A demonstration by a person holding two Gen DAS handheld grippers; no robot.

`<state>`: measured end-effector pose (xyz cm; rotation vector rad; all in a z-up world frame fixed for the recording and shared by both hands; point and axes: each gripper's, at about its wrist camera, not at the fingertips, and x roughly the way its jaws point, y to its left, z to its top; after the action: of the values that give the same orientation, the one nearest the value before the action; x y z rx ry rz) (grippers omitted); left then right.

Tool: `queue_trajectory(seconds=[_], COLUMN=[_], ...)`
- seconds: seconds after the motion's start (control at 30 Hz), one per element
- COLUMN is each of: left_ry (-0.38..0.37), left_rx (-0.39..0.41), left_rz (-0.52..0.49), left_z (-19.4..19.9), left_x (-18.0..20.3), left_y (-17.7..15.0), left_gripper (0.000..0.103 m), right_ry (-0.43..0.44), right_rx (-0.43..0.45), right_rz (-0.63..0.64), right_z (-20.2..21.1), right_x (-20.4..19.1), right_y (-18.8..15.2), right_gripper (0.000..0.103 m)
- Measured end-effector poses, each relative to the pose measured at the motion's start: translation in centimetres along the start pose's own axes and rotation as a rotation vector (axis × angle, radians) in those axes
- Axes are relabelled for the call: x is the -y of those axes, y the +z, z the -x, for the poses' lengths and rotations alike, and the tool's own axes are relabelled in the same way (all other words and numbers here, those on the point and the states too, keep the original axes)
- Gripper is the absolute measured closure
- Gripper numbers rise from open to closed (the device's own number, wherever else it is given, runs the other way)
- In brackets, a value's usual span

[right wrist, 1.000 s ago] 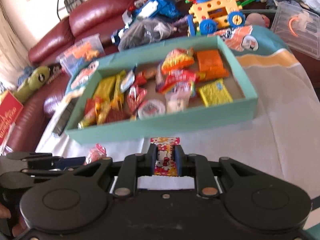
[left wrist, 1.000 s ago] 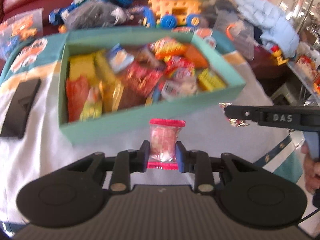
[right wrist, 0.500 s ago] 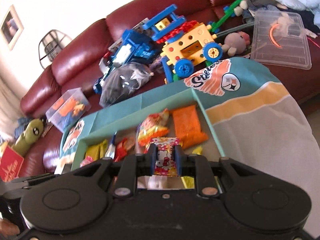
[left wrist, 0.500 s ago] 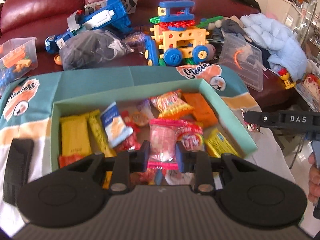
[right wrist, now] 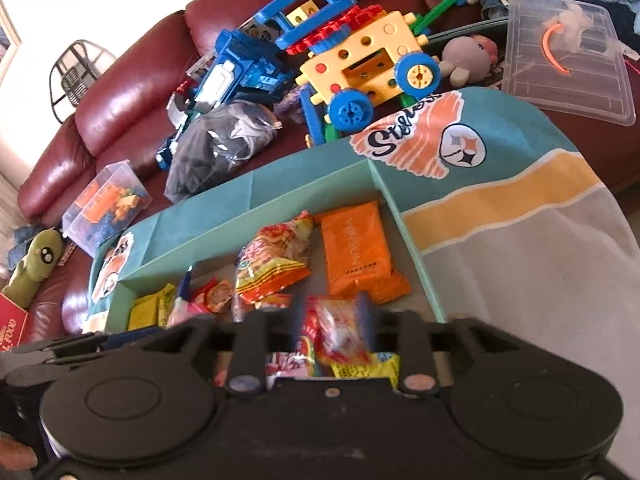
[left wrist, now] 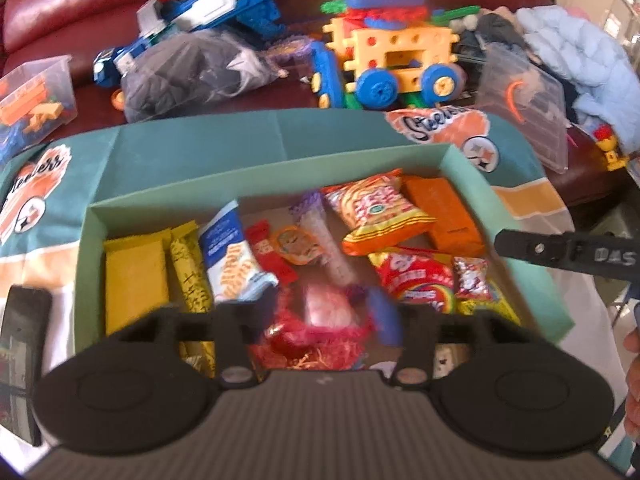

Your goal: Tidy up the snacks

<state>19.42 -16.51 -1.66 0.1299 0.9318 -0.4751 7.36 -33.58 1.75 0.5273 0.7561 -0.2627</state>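
Both grippers, out over the cloth in front of the box a second ago, now hang above its interior, and their fingers have parted since half a second ago.

Sofa (right wrist: 132, 92): dark red, behind the table, strewn with toys.

Cloth (right wrist: 532, 264): covers the table; teal, yellow and grey bands.

Box (left wrist: 256, 178): teal, open-topped, at the cloth's far edge. It carries nearly all the snacks seen: yellow bars along the left wall, a blue-white pack, an orange pack (right wrist: 356, 254) in the far right corner, a noodle bag (left wrist: 378, 214) beside it.

Phone (left wrist: 20, 360): dark, flat on the cloth just outside the box's left wall.

Left gripper (left wrist: 324, 316): fingers spread, blurred by motion. Pink candy (left wrist: 328, 310) lies between them but no longer pinched; it appears to be dropping or resting on the snacks at the box's near wall.

Right gripper (right wrist: 332, 332): fingers spread, blurred likewise. Its small red-white packet (right wrist: 340, 334) shows between them over the box's near right corner; seen from the left wrist it sits among the red and yellow packs below the fingers.

Progress, judged: both carried sweets are released into the box. No loose snack shows on the cloth in either view, so little seems left, though parts of the table lie out of view.
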Motion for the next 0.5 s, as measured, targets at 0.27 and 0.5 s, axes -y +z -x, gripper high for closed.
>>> queue_trajectory(seconds=[0.27,0.5], left_ry=[0.025,0.023], left_rx=[0.028,0.064], left_rz=[0.005,0.001], left_z=[1.6,4.8], left_x=[-0.1,0.1], left_y=[-1.3,-2.3], left_gripper=[0.008,0.001], right_ry=[-0.021,-0.011], right_rx=[0.027,0.023], right_rz=[-0.005,0.017], right_z=[0.8,2.8], right_x=[0.1,-1.1], right_y=[-0.6,-1.6], right_gripper=[0.0,0.0])
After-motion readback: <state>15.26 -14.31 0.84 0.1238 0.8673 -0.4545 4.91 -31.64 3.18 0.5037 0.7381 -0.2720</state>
